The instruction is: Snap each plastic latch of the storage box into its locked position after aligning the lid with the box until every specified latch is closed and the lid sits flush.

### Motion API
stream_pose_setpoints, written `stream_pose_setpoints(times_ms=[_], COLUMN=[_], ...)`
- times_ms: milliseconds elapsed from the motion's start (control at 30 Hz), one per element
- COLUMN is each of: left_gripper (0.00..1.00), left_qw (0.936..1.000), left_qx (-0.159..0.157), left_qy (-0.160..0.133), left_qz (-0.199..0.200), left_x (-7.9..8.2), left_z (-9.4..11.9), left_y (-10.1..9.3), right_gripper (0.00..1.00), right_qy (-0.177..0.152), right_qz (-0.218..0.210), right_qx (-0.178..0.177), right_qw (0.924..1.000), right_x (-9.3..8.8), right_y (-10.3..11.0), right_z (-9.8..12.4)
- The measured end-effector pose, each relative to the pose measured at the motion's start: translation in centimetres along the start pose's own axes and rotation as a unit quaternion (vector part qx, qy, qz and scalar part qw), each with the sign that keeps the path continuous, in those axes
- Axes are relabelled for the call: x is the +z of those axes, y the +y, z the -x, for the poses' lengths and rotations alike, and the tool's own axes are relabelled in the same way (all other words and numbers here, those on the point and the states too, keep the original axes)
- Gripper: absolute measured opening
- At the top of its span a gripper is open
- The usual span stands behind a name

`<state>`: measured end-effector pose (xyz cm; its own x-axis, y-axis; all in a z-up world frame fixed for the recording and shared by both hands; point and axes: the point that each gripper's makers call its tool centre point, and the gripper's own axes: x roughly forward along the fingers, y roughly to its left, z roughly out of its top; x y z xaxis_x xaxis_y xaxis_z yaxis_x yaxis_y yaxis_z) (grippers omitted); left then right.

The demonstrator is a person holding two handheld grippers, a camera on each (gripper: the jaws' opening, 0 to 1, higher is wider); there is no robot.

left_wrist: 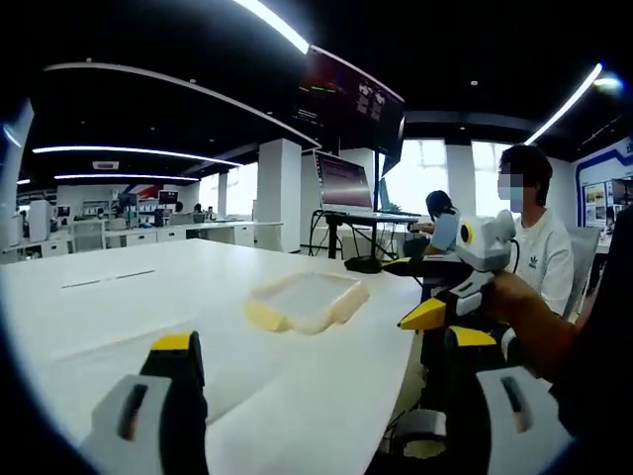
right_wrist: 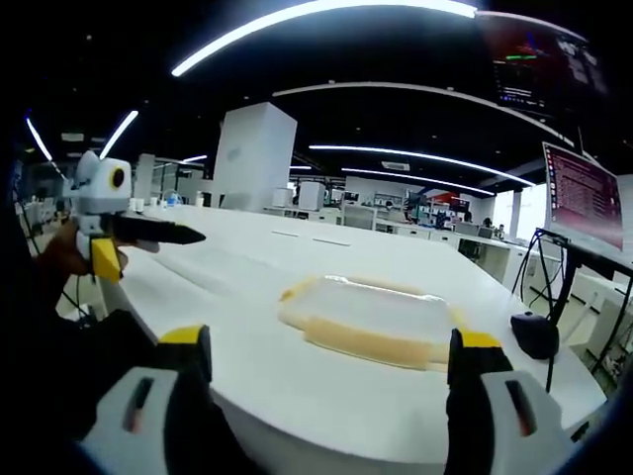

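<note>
Flat storage box with its lid on, lying alone on the white surface

The storage box (right_wrist: pixel 371 322) looks light, stiff and slick, likely to slide when pushed; best pressed at its yellow latches (right_wrist: pixel 376 343) along the edges. Left claw (left_wrist: pixel 331 391) and right claw (right_wrist: pixel 331 371) both stand apart, clear of it. A black mouse (right_wrist: pixel 535 334) sits near; a laptop (left_wrist: pixel 343 185) stands well behind

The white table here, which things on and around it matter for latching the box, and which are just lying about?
For the job:
storage box with its lid on
left gripper, jaws apart
right gripper, jaws apart

Just lying about:
black mouse-like object at the table edge
laptop on a stand
overhead monitor
</note>
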<state>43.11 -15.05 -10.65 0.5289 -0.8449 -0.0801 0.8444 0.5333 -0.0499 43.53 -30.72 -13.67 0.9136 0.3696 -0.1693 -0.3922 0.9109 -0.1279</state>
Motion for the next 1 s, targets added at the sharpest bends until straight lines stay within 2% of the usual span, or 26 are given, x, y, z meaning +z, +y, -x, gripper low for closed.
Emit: stream_pose_setpoints(times_ms=[633, 1000], left_gripper=[1.00, 1.00], left_qw=[0.9998, 0.9995], left_qx=[-0.013, -0.009], left_qy=[0.004, 0.007], left_qz=[-0.013, -0.029], left_x=[0.3, 0.5], left_z=[-2.5, -3.6], left_y=[-1.1, -1.4], right_gripper=[1.00, 0.99], right_qy=[0.000, 0.000], right_qz=[-0.006, -0.007], right_qx=[-0.019, -0.026], right_qw=[0.9998, 0.9996], right_x=[-0.5, -0.6], right_y=[-1.8, -2.6], right_z=[1.2, 1.7])
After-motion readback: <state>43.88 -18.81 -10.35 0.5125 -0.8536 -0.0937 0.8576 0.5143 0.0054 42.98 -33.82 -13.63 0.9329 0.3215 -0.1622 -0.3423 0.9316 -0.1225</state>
